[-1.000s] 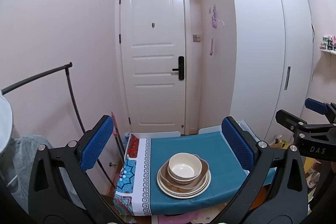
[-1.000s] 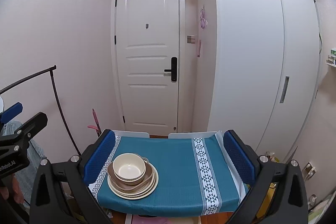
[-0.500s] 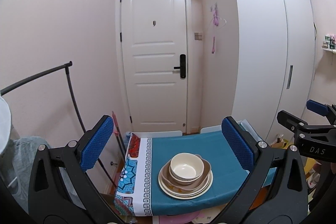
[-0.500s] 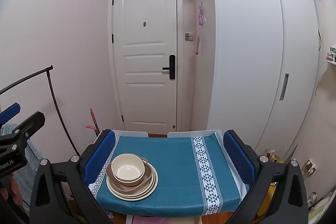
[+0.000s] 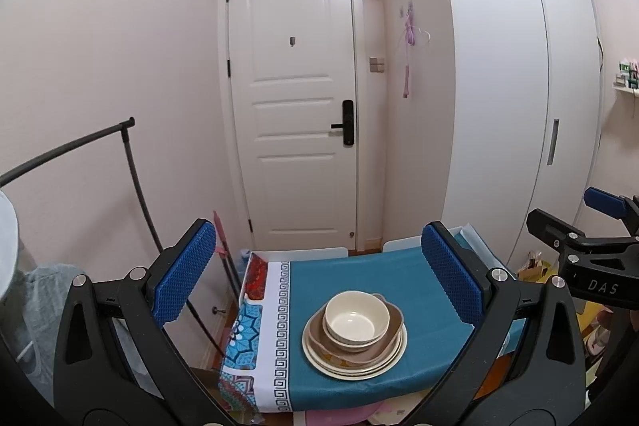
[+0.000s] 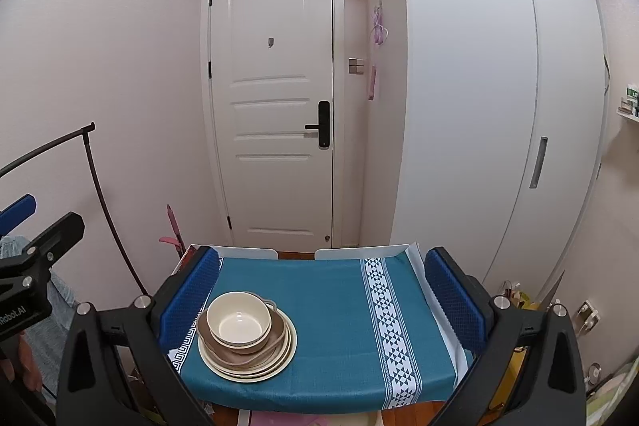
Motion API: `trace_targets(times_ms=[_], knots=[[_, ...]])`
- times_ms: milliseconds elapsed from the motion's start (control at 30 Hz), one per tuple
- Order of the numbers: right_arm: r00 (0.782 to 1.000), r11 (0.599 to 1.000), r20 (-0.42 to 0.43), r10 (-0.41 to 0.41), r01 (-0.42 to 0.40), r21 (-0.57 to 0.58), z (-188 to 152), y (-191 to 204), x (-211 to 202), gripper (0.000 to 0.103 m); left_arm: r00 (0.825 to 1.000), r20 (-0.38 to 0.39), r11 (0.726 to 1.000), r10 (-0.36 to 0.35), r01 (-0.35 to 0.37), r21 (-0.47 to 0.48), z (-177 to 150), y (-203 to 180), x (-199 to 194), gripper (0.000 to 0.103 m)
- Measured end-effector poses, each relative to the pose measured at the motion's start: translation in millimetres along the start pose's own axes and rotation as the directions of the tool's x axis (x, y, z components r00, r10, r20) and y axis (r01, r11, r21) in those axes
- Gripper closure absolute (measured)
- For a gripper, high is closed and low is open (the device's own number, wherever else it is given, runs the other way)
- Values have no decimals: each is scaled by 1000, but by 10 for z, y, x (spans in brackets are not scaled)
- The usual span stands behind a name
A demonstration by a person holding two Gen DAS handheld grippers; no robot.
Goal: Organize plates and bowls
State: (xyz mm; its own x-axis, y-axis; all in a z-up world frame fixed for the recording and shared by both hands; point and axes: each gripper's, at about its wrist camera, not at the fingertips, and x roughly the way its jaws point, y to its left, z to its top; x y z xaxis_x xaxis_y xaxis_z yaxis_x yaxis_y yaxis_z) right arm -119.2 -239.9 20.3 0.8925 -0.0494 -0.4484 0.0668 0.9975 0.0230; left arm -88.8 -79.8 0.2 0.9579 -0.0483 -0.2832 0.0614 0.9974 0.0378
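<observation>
A cream bowl (image 5: 356, 317) (image 6: 239, 320) sits in a brown bowl with handles (image 5: 389, 332) (image 6: 279, 336), and both rest on a stack of cream plates (image 5: 389, 358) (image 6: 279, 360). The stack stands on a small table under a teal cloth (image 5: 395, 278) (image 6: 331, 306), toward its left front. My left gripper (image 5: 319, 274) is open, held back from and above the stack, nothing between its blue pads (image 5: 181, 274). My right gripper (image 6: 321, 300) is open too, to the right of the stack, and empty. Each gripper shows at the edge of the other's view.
A white door (image 5: 295, 98) is straight ahead and a tall white wardrobe (image 5: 499, 86) fills the right. A black clothes rail (image 5: 131, 162) stands at the left by the wall. Bags and small items (image 6: 519, 298) lie on the floor at the right.
Both views have shifted slightly; the stack sits a touch lower in the left wrist view. The dishes have not moved, and both grippers stay open.
</observation>
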Motion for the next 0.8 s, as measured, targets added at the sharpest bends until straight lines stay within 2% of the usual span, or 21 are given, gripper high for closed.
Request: trace_targets(times_ms=[300,500,800], knots=[[1000,1000,6,7,-7,2,30,-23,60,1,1000,10,1000,9,-9,4,33,23,32,0],[1000,1000,-1,13,-13,-1,26,-29,116,1,995,37,996,92,-93,16,34,18,41,0],[1000,1000,-20,25,-25,-3,112,-40,335,1,994,29,994,103,-104,22,100,83,236,0]])
